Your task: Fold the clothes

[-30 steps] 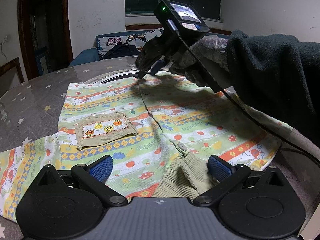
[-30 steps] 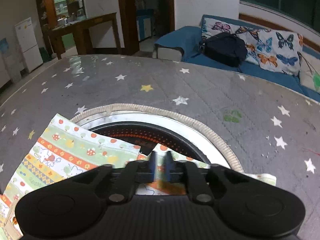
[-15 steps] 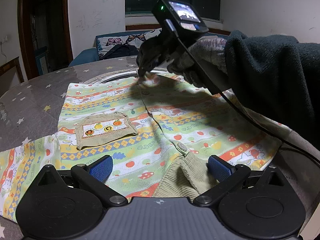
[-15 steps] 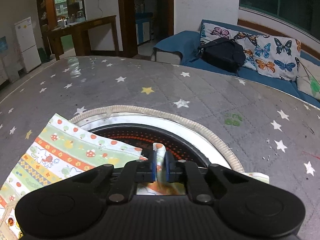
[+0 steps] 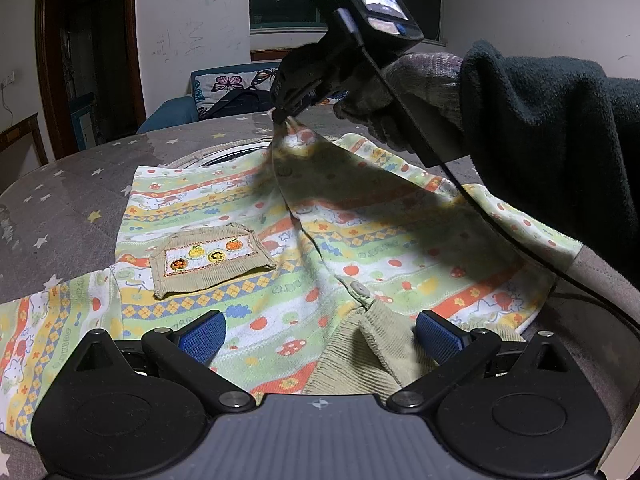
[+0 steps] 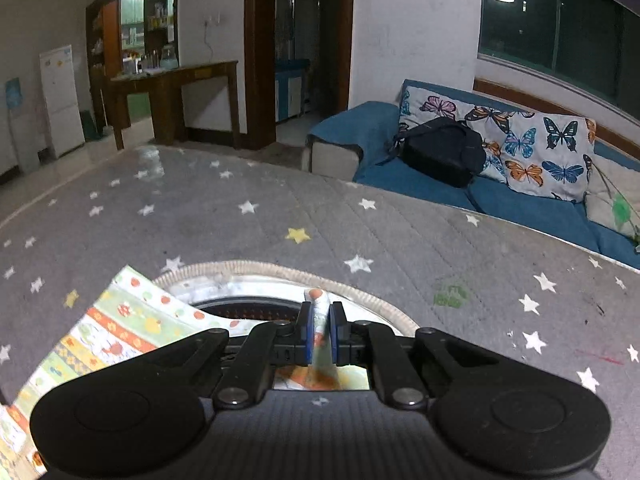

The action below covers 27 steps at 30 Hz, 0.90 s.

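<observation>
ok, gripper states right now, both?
Left gripper: open, over the garment, holding nothing.
Right gripper: shut on the garment's far hem, lifted.

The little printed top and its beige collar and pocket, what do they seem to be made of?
The printed top looks like soft matte cotton knit: it drapes and creases where the right gripper pinches it. The collar and pocket look like ribbed beige knit or corduroy, with fine parallel ridges; which one is unclear.
</observation>
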Motion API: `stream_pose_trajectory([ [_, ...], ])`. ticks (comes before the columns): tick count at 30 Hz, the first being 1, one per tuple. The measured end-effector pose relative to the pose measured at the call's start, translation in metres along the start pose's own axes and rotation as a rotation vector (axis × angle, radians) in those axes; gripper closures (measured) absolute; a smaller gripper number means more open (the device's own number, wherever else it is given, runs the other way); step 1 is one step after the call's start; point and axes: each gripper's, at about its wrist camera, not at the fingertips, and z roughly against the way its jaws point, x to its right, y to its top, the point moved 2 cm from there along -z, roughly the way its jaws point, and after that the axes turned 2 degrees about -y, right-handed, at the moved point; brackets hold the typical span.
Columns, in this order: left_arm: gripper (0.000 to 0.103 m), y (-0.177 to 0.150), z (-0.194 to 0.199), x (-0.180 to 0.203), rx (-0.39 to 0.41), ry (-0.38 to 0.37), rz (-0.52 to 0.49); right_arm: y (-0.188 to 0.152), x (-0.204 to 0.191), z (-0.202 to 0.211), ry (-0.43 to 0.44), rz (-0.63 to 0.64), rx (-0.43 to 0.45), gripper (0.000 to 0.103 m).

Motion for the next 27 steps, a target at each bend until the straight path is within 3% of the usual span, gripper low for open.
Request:
stream_pose_trajectory([
  [6, 0.0, 0.0, 0.0, 0.0, 0.0, 0.0, 0.0, 0.002, 0.002, 0.005, 0.079, -0.06, 0.05, 0.096],
  [10, 0.0, 0.0, 0.0, 0.0, 0.0, 0.0, 0.0, -0.003, 0.0, -0.016, 0.104, -0.066, 0.005, 0.095],
  [14, 0.0, 0.0, 0.0, 0.0, 0.0, 0.001, 0.0, -0.011, 0.006, -0.038, 0.135, -0.104, -0.079, 0.083],
  [17, 0.0, 0.001, 0.0, 0.0, 0.0, 0.001, 0.001, -0.007, 0.019, -0.021, 0.164, -0.135, -0.057, 0.068],
  [19, 0.0, 0.001, -0.001, -0.001, 0.001, 0.0, 0.001, -0.003, 0.033, -0.003, 0.175, -0.157, -0.028, 0.066],
  [22, 0.0, 0.001, -0.001, -0.001, 0.001, 0.0, 0.002, -0.002, 0.064, 0.021, 0.176, -0.211, -0.002, 0.061],
  [27, 0.0, 0.001, -0.001, -0.001, 0.001, 0.001, 0.001, -0.018, 0.109, 0.031, 0.022, -0.24, -0.054, 0.065],
])
